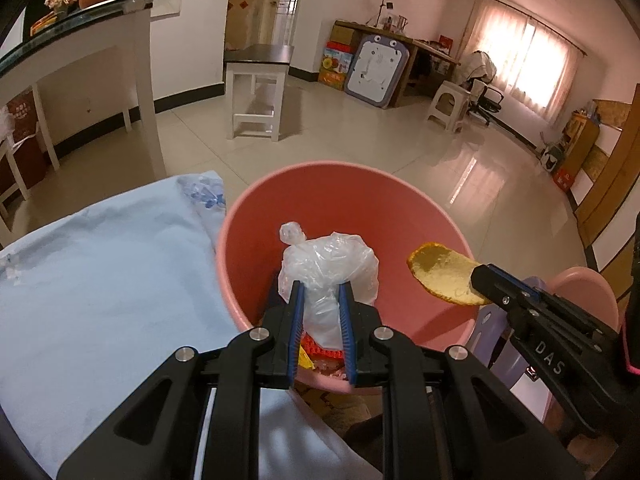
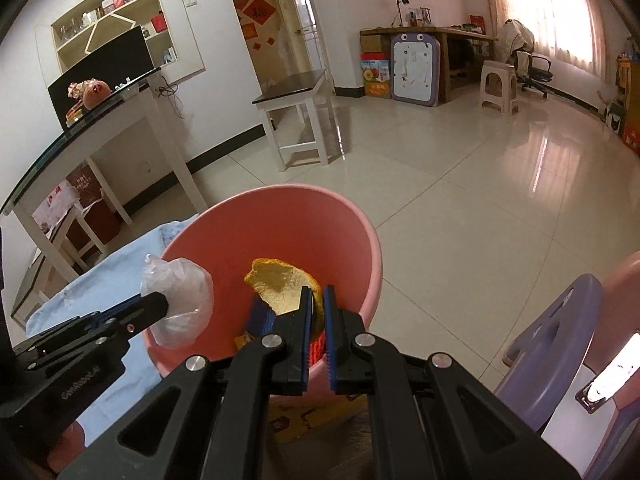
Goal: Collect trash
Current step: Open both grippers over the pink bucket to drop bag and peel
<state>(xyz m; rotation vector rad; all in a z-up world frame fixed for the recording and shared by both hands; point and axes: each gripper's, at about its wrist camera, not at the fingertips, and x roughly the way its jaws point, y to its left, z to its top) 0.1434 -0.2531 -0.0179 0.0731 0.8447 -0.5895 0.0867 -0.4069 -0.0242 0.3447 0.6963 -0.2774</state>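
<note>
A pink bucket (image 1: 240, 280) stands on the tiled floor (image 1: 400, 144).

The bucket (image 1: 344, 208) stands on the floor (image 1: 400, 140) in the near middle, with scraps (image 1: 320, 354) lying in its bottom. Just left of it, touching its rim, lies a cloth (image 1: 100, 272). Above the bucket's opening the left tongs (image 1: 322, 292) hold a plastic bag (image 1: 328, 268), and to their right the right tongs (image 2: 318, 294) hold a peel (image 2: 280, 288) over the same opening. Right of the bucket, near, stands a stool (image 2: 556, 344). Far left is a glass-topped counter (image 1: 80, 32), a small table (image 1: 256, 60) to its right. Against the far wall stands a desk (image 1: 400, 36), a board (image 1: 378, 68) leaning before it.
</note>
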